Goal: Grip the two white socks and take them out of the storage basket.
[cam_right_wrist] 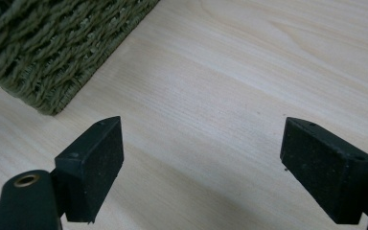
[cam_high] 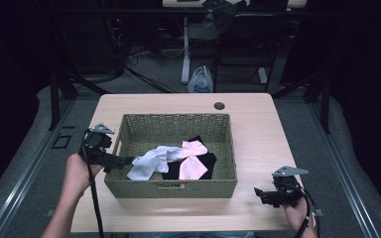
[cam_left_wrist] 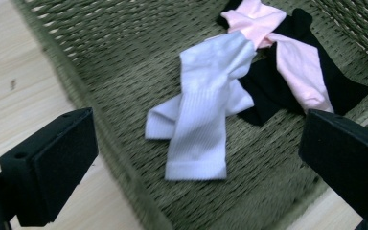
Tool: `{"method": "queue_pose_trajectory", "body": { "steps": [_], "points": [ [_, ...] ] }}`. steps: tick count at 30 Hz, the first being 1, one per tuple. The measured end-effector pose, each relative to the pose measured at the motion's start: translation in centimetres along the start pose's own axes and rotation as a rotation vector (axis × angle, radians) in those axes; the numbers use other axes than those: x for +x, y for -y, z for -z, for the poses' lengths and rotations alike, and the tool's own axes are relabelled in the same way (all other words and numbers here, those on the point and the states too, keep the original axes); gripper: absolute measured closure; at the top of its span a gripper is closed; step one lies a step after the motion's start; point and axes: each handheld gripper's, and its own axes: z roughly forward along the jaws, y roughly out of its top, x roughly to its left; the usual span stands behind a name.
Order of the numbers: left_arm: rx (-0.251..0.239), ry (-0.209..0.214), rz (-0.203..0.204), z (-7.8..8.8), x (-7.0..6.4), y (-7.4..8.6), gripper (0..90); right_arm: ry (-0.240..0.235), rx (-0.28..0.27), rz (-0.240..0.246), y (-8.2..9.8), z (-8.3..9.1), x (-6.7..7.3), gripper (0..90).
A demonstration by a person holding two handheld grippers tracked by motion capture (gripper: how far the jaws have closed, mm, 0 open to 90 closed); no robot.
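Observation:
A green woven basket (cam_high: 173,125) stands in the middle of the wooden table (cam_high: 258,124). Inside it lie white socks (cam_high: 149,161) (cam_left_wrist: 206,110), pink socks (cam_high: 192,158) (cam_left_wrist: 292,62) and black socks (cam_high: 209,161) (cam_left_wrist: 350,88), overlapping in a loose pile. My left gripper (cam_high: 124,161) (cam_left_wrist: 196,158) hangs open over the basket's left rim, a little short of the white socks, with nothing between its jaws. My right gripper (cam_high: 259,193) (cam_right_wrist: 203,163) rests open low over the bare table at the front right, beside the basket's corner (cam_right_wrist: 43,52).
A round cable hole (cam_high: 219,105) sits near the table's far edge. Behind the table stand desk legs, cables and a white plastic bag (cam_high: 200,82) on the floor. Bare tabletop lies right of the basket.

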Motion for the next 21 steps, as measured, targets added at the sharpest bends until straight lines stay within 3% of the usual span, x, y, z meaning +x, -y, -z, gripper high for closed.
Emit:
{"method": "queue_pose_trajectory", "body": {
  "steps": [4, 5, 7, 14, 16, 21],
  "points": [
    [0.011, 0.030, -0.022, -1.1, -0.5, -1.3, 0.0, -0.002, -0.004, 0.002, -0.1, 0.1, -0.1, 14.6],
    [0.014, 0.031, -0.041, -1.6, -0.7, -2.3, 0.0, -0.001, -0.007, -0.002, -0.1, 0.1, -0.2, 14.6],
    [0.034, 0.056, -0.039, -2.4, -0.6, -2.9, 0.0, 0.001, -0.008, -0.007, -0.1, 0.1, -0.3, 14.7],
    [0.107, 0.064, -0.068, -4.9, -0.7, -3.8, 0.6, -0.004, -0.014, 0.012, -0.2, 0.3, 0.2, 14.6],
    [0.136, 0.042, -0.084, -5.7, -1.0, -4.1, 2.8, -0.007, -0.006, 0.008, -0.2, 0.1, 0.1, 14.7],
    [0.170, 0.044, -0.118, -7.2, -1.6, -4.6, 15.3, -0.007, -0.008, 0.005, -0.2, 0.1, -0.2, 14.7]
  ]
}}
